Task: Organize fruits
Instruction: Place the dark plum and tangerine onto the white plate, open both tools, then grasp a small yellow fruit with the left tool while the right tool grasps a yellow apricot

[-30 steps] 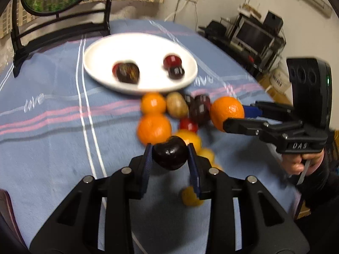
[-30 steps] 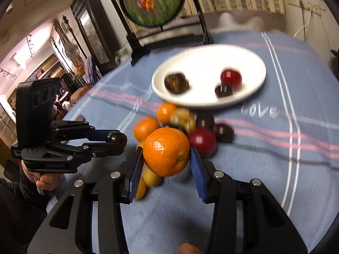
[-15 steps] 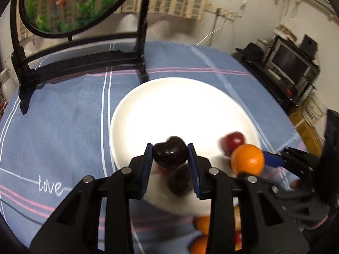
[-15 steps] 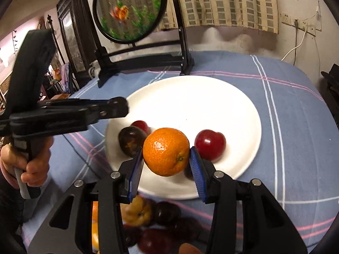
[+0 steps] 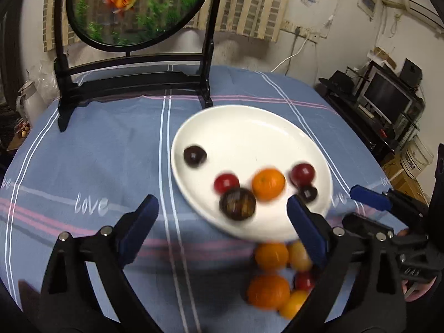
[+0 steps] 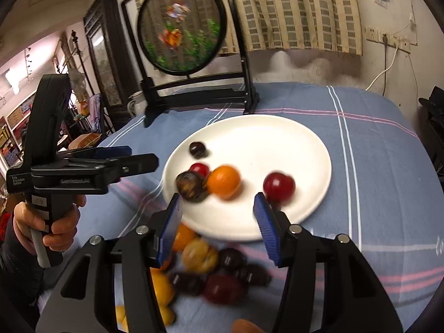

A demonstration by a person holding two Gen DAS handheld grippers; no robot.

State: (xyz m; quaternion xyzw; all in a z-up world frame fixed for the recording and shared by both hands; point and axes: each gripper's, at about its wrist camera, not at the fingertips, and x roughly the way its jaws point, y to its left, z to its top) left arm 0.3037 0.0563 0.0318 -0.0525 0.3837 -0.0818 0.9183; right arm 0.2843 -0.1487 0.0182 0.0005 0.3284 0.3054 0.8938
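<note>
At the far left a black stand (image 5: pixel 133 83) with a round goldfish panel sits on the blue striped tablecloth (image 5: pixel 97 152). The left gripper (image 5: pixel 222 216) hangs over the cloth near the plate's left edge, its blue pads spread wide with nothing between them. To its right the white plate (image 5: pixel 249 127) holds a dark plum (image 5: pixel 194 156) alone on its left side, then a red fruit (image 5: pixel 226 183), a large dark plum (image 5: pixel 237 204) and an orange (image 5: pixel 268 184) close together, and a red plum (image 5: pixel 303 174) with a small dark fruit (image 5: pixel 308 193) just beside it. The orange and the large plum are blurred, so they may be rolling.

Near the plate's front rim, on the cloth, lies the unsorted pile (image 5: pixel 277 277) of oranges, yellow and red fruit. The right gripper (image 6: pixel 217 222) is above the plate's near edge, pads also wide and empty.

The step in hand looks like returning to the pile. It would go best to let the fruit settle, keep both tongs wide, pick outer pieces first, and set them on the plate's bare far half.
</note>
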